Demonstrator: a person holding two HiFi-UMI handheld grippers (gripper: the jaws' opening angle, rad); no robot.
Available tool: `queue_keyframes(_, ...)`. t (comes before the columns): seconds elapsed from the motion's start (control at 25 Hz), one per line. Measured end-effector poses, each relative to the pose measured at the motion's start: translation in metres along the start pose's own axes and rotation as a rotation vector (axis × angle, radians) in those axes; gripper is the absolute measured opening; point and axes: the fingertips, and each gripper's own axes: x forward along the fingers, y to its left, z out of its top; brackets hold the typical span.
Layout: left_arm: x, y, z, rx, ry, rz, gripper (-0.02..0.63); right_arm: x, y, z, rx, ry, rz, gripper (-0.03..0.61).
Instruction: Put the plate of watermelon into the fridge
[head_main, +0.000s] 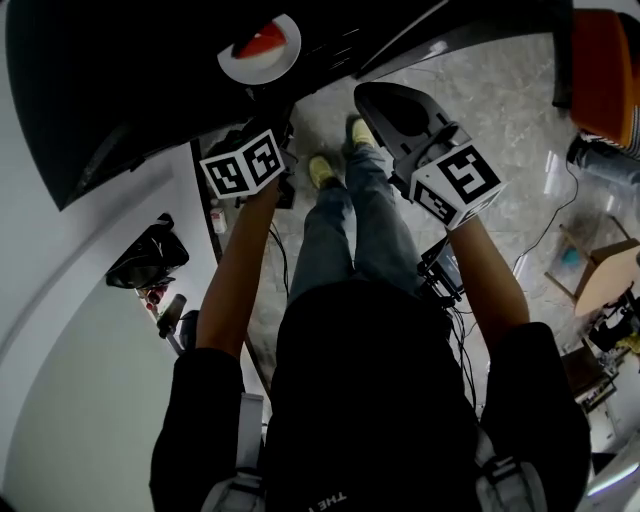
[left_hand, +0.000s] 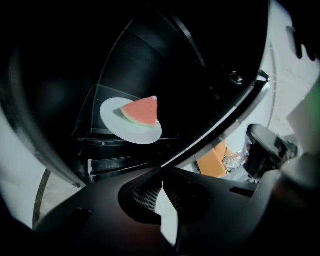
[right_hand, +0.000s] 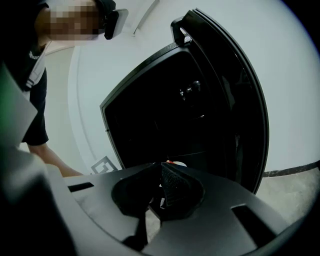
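A white plate (left_hand: 131, 125) with a red watermelon wedge (left_hand: 142, 111) rests on a glass shelf (left_hand: 90, 112) inside the dark open fridge (head_main: 120, 90). The head view shows the same plate (head_main: 260, 50) at the top. My left gripper (left_hand: 162, 172) is held back from the plate, shut, with nothing between its jaws. In the head view the left gripper (head_main: 275, 135) hangs below the plate. My right gripper (right_hand: 161, 165) points at the fridge opening with its jaws closed together and empty; a sliver of the plate (right_hand: 176, 163) peeks over them.
The black fridge door (right_hand: 240, 100) stands open to the right. An orange seat (head_main: 605, 60), cables and a cardboard box (head_main: 600, 270) lie on the marble floor at right. A black bag (head_main: 148, 255) sits at left. The person's feet (head_main: 322, 170) stand before the fridge.
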Motion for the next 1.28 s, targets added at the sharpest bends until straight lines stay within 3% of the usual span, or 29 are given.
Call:
queue_keyframes(0.2,-0.046,-0.025,-0.014,0.082,-0.025,-0.023,0.012,-0.004,0.037,0.007,0.075,-0.045,0.082,0.014)
queue_keyframes(0.36,-0.084,-0.034,-0.016,0.081,-0.055,-0.020,0.012,0.001,0.078,-0.028,0.082,-0.040,0.222,0.014)
queue_keyframes(0.44,-0.100,-0.036,-0.013,0.083,-0.078,-0.012,0.012,0.007,0.081,-0.055,0.130,-0.037,0.249,0.014)
queue_keyframes(0.6,-0.124,-0.041,-0.005,0.091,-0.124,-0.007,0.012,0.021,0.067,-0.088,0.270,-0.048,0.179,0.014)
queue_keyframes(0.8,-0.145,-0.044,0.003,0.132,-0.159,-0.013,0.012,0.032,0.042,-0.061,0.274,-0.156,0.062,0.014)
queue_keyframes(0.84,-0.148,-0.045,0.004,0.143,-0.158,-0.019,0.012,0.035,0.039,-0.056,0.262,-0.168,0.052,0.014)
queue_keyframes(1.0,-0.161,-0.046,0.005,0.163,-0.178,-0.028,0.012,0.046,0.053,-0.055,0.015,-0.053,0.089,0.014)
queue_keyframes(1.12,-0.175,-0.046,0.005,0.177,-0.195,-0.038,0.012,0.025,0.059,-0.039,-0.097,-0.028,0.113,0.014)
queue_keyframes(1.28,-0.193,-0.052,0.004,0.211,-0.217,-0.060,0.012,-0.020,0.049,-0.013,-0.209,-0.031,0.047,0.014)
